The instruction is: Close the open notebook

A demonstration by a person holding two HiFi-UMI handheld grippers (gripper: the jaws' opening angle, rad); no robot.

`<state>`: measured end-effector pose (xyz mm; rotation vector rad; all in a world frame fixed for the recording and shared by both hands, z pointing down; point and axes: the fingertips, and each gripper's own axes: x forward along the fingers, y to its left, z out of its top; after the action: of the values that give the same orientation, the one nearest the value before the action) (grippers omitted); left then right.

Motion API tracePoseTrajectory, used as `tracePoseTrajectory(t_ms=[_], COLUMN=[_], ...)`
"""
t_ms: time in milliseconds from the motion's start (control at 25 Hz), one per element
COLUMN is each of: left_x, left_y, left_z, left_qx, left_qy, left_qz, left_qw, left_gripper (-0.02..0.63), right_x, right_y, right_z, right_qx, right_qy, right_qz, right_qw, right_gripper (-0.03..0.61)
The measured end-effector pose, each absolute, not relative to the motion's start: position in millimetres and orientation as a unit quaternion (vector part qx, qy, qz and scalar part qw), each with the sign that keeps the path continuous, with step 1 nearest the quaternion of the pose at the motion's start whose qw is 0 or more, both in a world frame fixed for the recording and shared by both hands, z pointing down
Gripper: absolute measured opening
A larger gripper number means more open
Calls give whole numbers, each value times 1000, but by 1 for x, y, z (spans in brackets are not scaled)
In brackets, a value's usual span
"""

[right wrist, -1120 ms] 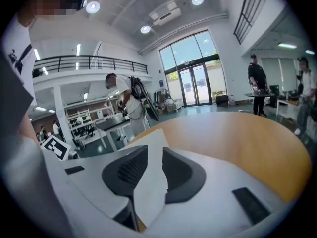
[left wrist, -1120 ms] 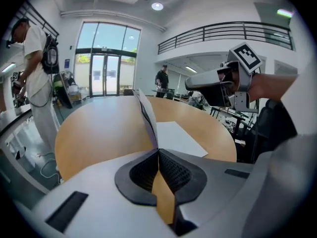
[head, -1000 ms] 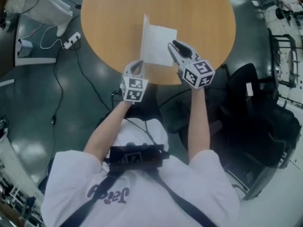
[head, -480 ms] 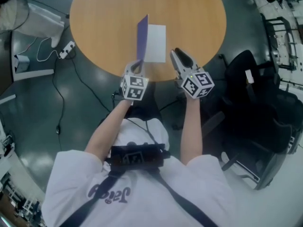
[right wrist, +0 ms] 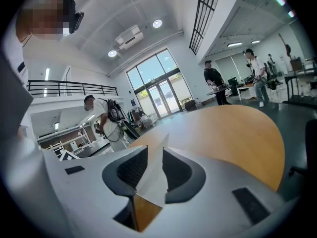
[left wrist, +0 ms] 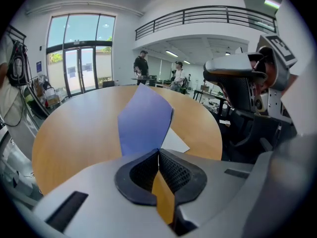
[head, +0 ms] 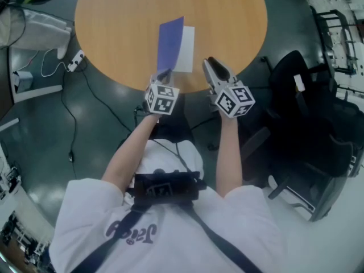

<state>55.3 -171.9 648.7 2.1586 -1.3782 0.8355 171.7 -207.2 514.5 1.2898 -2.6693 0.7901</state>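
Note:
The notebook lies on the round wooden table. Its blue cover is raised and leans right over the white page. My left gripper is shut on the cover's near corner. In the left gripper view the blue cover rises straight out of the closed jaw tips of the left gripper, with the white page behind it. My right gripper hovers just right of the notebook, apart from it. In the right gripper view its jaws stand apart, and a white sheet shows in the right gripper's gap.
A black chair stands right of the table. A power strip and cables lie on the floor at the left. People stand far across the room, and one with a backpack is at the left.
The cover has swung from upright toward the right, showing more blue over the white page. The left gripper moved with it. The right gripper drew back off the page's near corner.

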Motion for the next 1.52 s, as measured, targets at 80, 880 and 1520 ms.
tracePoseTrajectory(t_ms=[80,880,1520], left_x=[58,83,89], left_y=[-172,-169,-166], left_z=[652,684,694], left_qx=[781,767,760], left_qy=[-493,-396,-327], left_qz=[311,440,526], left_qw=[226,248,200], left_gripper=[17,18,21], right_x=[173,204,190], right_y=[-204,-197,-191], right_z=[515,494,507], right_qx=[421,434,431], right_qy=[-868,-843,-868], right_qz=[259,303,248], right_qw=[36,-96,-10], right_gripper=[118,118,118])
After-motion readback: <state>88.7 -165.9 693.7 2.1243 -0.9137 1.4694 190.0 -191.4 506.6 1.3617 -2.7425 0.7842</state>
